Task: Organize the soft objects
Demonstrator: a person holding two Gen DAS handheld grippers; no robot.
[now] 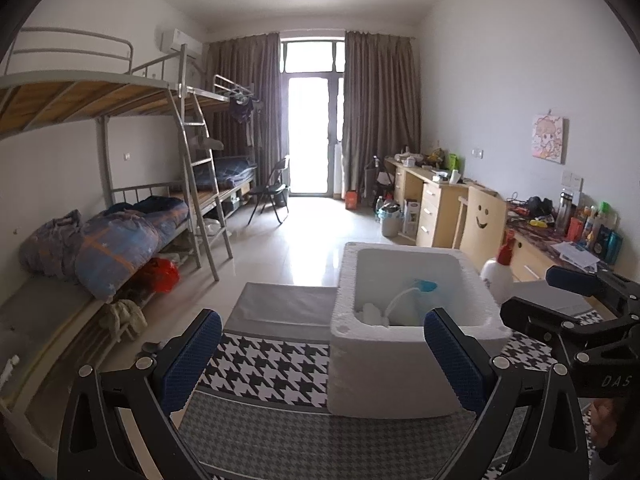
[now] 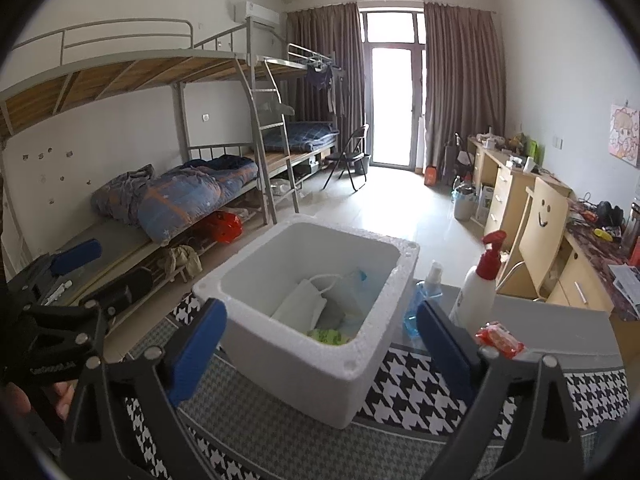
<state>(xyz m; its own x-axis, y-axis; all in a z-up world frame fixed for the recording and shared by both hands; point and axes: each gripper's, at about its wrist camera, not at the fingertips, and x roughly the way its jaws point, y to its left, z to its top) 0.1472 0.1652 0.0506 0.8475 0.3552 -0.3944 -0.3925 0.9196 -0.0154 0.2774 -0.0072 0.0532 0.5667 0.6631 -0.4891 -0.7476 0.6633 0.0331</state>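
Your left tool (image 1: pixel 320 356) and right tool (image 2: pixel 320 344), both spread apart and empty, frame the foam box (image 2: pixel 296 364) at 12 o'clock.

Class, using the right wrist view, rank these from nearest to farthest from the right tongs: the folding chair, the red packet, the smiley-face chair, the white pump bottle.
1. Red packet, just beside the right tongs' right finger.
2. White pump bottle, right behind the packet.
3. Smiley-face chair, farther right, at the desk.
4. Folding chair, far back near the balcony door.
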